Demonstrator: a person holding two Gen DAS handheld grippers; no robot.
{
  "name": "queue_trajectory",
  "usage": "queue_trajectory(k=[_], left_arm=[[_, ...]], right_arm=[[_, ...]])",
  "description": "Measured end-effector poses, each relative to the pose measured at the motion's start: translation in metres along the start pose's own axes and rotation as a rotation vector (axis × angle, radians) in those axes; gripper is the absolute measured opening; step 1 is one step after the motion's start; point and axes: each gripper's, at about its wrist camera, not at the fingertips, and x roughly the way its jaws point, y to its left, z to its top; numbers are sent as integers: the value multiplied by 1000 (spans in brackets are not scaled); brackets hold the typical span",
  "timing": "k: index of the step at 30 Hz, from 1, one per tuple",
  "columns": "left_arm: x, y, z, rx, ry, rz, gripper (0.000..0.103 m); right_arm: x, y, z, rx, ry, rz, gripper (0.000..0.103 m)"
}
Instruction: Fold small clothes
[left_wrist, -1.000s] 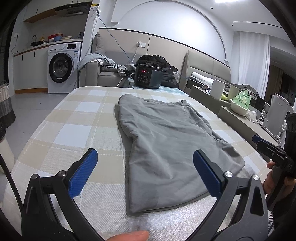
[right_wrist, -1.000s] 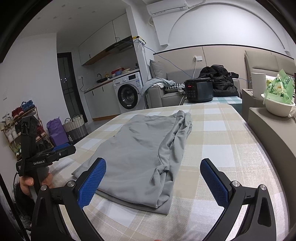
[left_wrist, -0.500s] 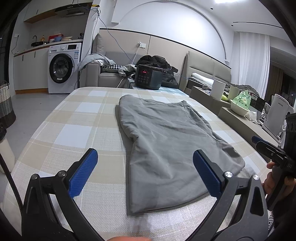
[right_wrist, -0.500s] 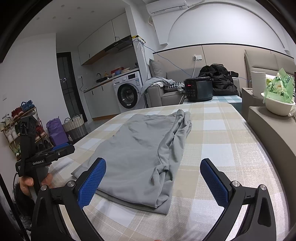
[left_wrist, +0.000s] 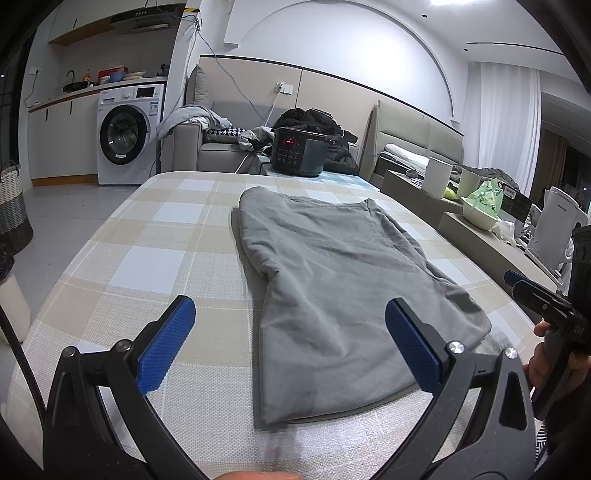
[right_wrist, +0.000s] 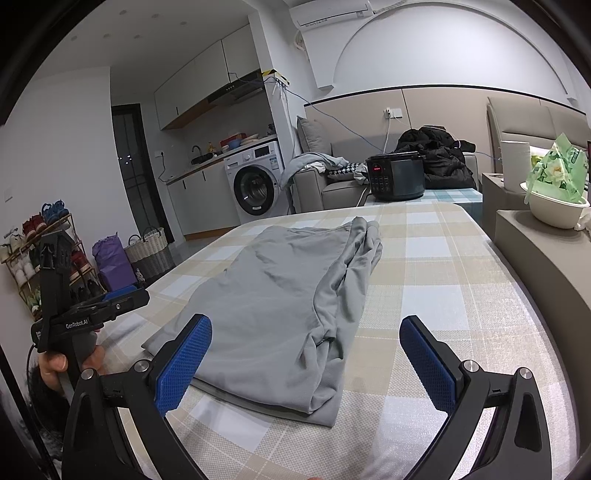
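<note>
Cloth first: grey shorts (left_wrist: 332, 291) lie flat on the checked tablecloth (left_wrist: 147, 251), already doubled lengthwise, straight ahead of both claws. The left claw (left_wrist: 288, 343) hangs wide open and empty above the near hem, its left pad over bare tablecloth and its right pad over the fabric. The right claw (right_wrist: 304, 360) is likewise spread wide and holds nothing, with the bunched, rumpled edge of the shorts running away between its pads.

The next fold, I judge, means pinching the near hem and carrying it away toward the far end. The risk sits at the rumpled side: a pad closing there could catch only the top layer, so the halves slide apart and the fold skews. Uneven lifting by the two claws would drag the whole garment across the slippery cloth.

How many layers lie under that bunched edge cannot be made out. The nearest strip of table under each claw is cut off by the claw frames.
</note>
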Motion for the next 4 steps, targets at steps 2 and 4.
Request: queue_trajectory(k=[2, 4], left_arm=[[0, 0, 0, 0, 1, -1, 102], [0, 0, 0, 0, 0, 0, 102]], right_arm=[[0, 0, 0, 0, 1, 1, 103], [0, 0, 0, 0, 0, -1, 103]])
